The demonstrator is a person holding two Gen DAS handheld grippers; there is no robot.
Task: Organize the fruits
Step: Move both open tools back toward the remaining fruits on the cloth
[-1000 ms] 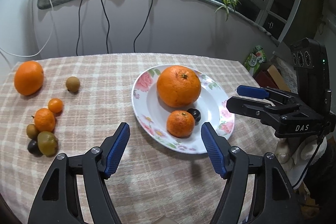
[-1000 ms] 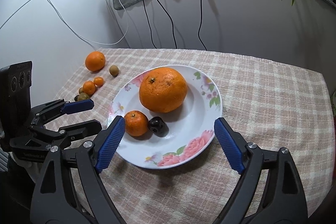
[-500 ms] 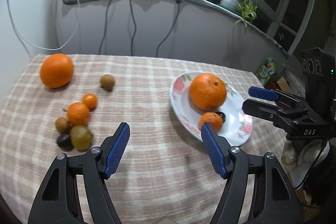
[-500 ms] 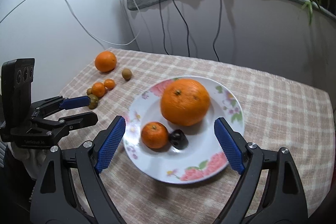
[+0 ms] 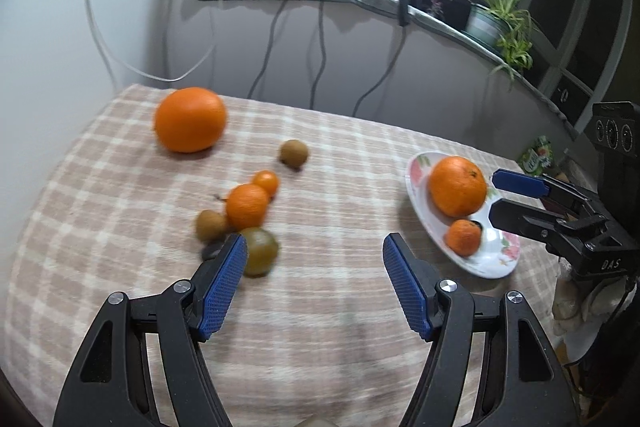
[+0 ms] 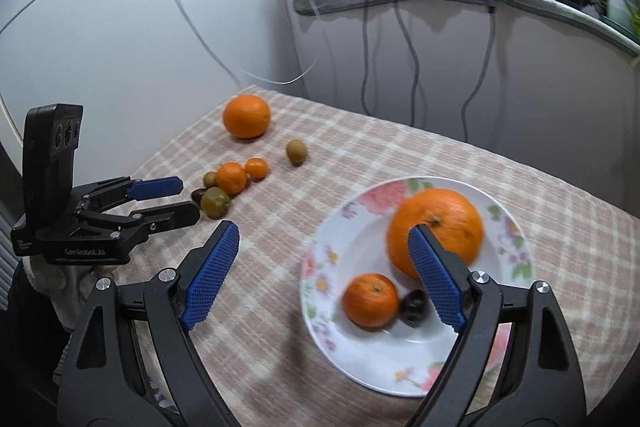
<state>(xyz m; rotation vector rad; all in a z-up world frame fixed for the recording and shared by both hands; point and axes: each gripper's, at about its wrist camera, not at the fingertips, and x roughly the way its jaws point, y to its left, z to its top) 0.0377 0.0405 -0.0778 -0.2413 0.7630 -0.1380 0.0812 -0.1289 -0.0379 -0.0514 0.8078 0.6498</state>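
Blue ribbed pads line the fingers of both hand-held grippers, and both pairs stand spread apart with nothing between them. The left gripper (image 5: 312, 283) hovers over bare checked tablecloth (image 5: 340, 347) on the table. Its left finger tip sits just in front of a cluster of small fruit: an olive-green round fruit (image 5: 260, 251) nearest, a dark plum-like fruit (image 5: 212, 251) partly hidden behind the pad, a brown kiwi-like fruit (image 5: 208, 225), a mandarin (image 5: 246, 207) and a smaller mandarin (image 5: 266, 182). Farther back lie a lone brown fruit (image 5: 294, 153) and a large orange (image 5: 190, 119) near the far corner.

The right gripper (image 6: 324, 271) hangs at the near left rim of a white floral plate (image 6: 360, 355). On the plate sit a big orange (image 6: 444, 223), a mandarin (image 6: 370, 301) and a dark fruit (image 6: 414, 303) touching it.

The loose cluster lies ahead and to the left of the left fingers, well apart from the plate, which is off to their right. The left gripper is much the nearer to it, so it is probably the one to collect the next piece. No fruit shows a clear long axis; all look roundish.
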